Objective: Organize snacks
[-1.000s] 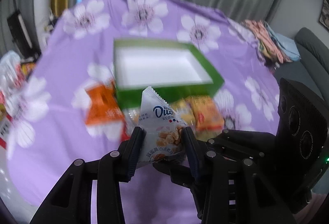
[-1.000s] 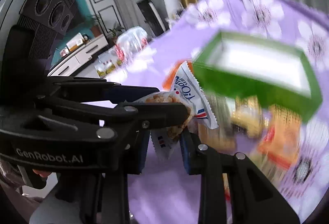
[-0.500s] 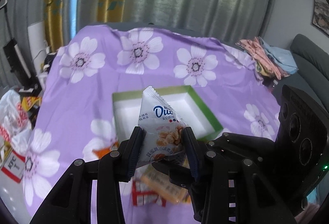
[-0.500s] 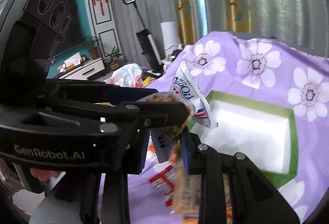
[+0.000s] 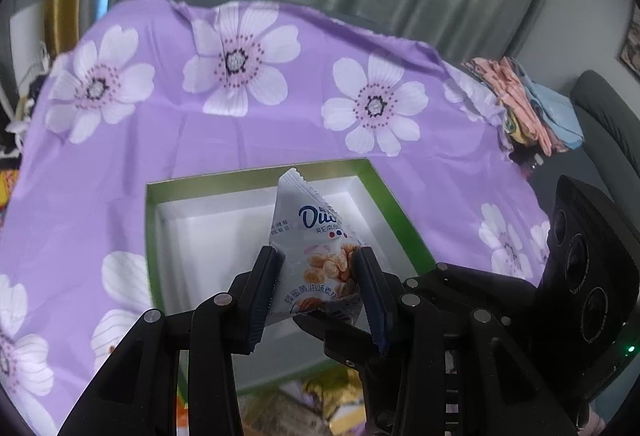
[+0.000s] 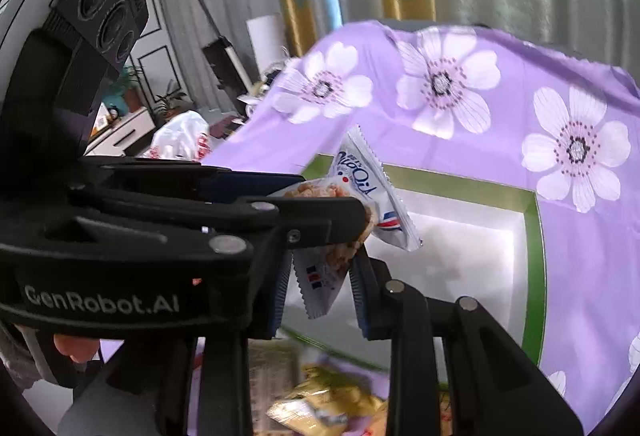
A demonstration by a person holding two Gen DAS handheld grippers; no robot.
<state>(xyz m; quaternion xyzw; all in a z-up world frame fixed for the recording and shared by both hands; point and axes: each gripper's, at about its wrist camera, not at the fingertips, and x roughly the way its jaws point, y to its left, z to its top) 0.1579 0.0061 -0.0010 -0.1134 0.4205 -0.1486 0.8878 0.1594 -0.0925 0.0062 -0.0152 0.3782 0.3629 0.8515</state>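
In the left wrist view my left gripper (image 5: 316,254) is shut on a white triangular snack packet (image 5: 308,216) printed with blue letters and a picture of nuts. It hangs over the white inside of a green-rimmed box (image 5: 260,172). My right gripper (image 6: 322,272) is shut on a second white packet (image 6: 320,288) with small flag marks, also above the box (image 6: 532,256). The left gripper (image 6: 352,212) crosses in from the left just above it with its packet (image 6: 360,180). The two grippers are close side by side; the right gripper's body (image 5: 576,268) shows at right.
A purple cloth with white flowers (image 5: 240,124) covers the table. Loose snack packets (image 6: 320,408) lie before the box's near edge. A white plastic bag (image 6: 180,136) sits off the table's left. Folded clothes (image 5: 528,108) lie at the far right corner. A hand (image 6: 76,348) holds the left gripper.
Both grippers, each keeping its packet, have moved forward from above the loose snacks to above the box. The box now lies under the packets and the loose snacks have slid to the bottom edge.
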